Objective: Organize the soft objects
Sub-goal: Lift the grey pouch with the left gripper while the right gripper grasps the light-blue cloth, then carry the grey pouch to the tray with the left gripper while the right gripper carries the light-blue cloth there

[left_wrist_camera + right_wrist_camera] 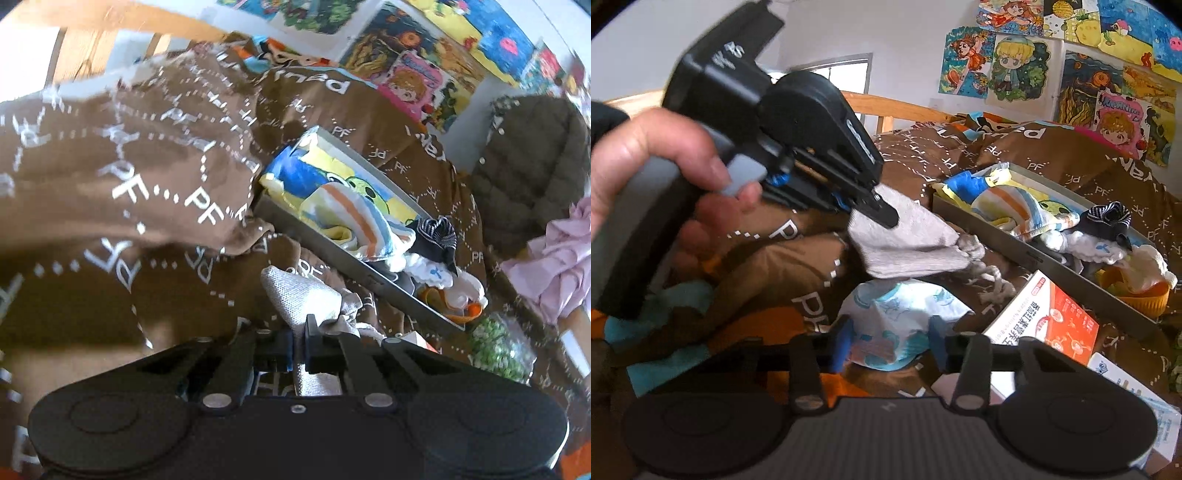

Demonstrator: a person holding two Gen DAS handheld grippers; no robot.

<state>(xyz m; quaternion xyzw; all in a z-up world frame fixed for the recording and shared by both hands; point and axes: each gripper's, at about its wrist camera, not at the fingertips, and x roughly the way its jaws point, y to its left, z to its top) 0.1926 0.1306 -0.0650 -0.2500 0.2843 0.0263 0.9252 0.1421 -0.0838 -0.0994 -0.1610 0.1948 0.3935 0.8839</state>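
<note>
My left gripper point(299, 347) is shut on a grey woven cloth pouch point(303, 295) with knotted cords, held above the brown bedding. The right wrist view shows the same left gripper point(882, 214) in a person's hand point(657, 162), with the grey pouch point(912, 240) hanging from its tip. My right gripper point(890, 343) stands low over a white cloth with blue print point(897, 314). That cloth lies between the blue pads point(843, 347), and I see no squeeze on it. A grey tray point(332, 254) point(1034, 254) behind holds several folded cloths and socks.
A brown quilt with white letters point(129, 177) covers the bed and bulges at left. An orange-and-white carton point(1045, 321) lies right of my right gripper, an orange bowl point(1137, 299) beyond it. A dark padded jacket point(528, 166), pink cloth point(554, 266) and green packet point(498, 343) lie at right.
</note>
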